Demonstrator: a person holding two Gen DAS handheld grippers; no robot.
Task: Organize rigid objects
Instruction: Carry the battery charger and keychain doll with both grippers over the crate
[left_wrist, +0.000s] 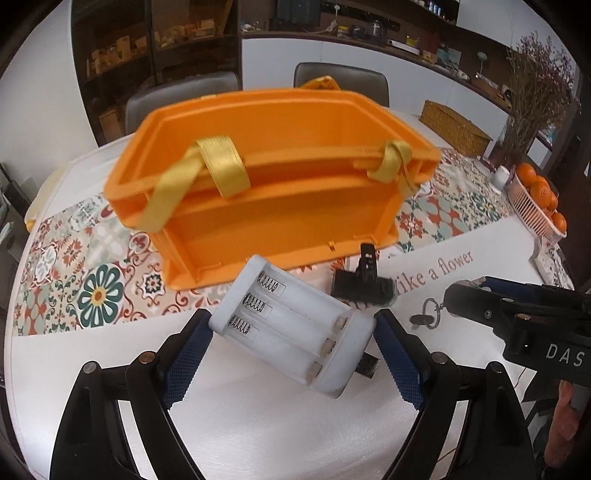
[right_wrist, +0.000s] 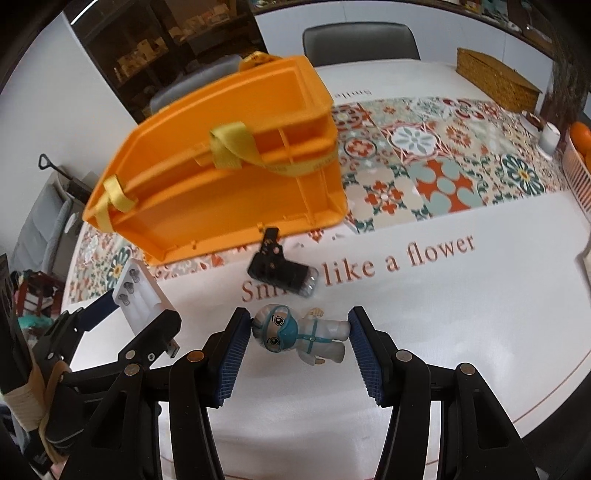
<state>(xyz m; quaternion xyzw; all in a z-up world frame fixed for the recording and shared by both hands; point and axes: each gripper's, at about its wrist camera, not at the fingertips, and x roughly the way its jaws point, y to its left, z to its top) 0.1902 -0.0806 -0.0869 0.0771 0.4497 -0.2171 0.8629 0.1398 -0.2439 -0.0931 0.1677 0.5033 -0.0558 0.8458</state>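
An orange plastic box (left_wrist: 266, 192) with yellow straps lies on the table, open side toward me; it also shows in the right wrist view (right_wrist: 229, 177). My left gripper (left_wrist: 293, 332) is shut on a white battery charger (left_wrist: 291, 328), also seen at the left of the right wrist view (right_wrist: 142, 299). My right gripper (right_wrist: 299, 332) is shut on a small figurine (right_wrist: 299, 334) in white suit and teal mask, holding it by head and feet. In the left wrist view the right gripper (left_wrist: 458, 295) carries a key ring (left_wrist: 428, 314) below it. A black clip-like part (left_wrist: 364, 282) lies before the box, also in the right wrist view (right_wrist: 280, 269).
A patterned runner (right_wrist: 436, 166) crosses the white table (right_wrist: 443, 314). A woven basket (left_wrist: 456, 127), dried flowers (left_wrist: 532, 99), a pink basket of oranges (left_wrist: 539, 199) and a small white jar (right_wrist: 550, 138) stand at the far right. Two chairs (left_wrist: 341, 77) stand behind.
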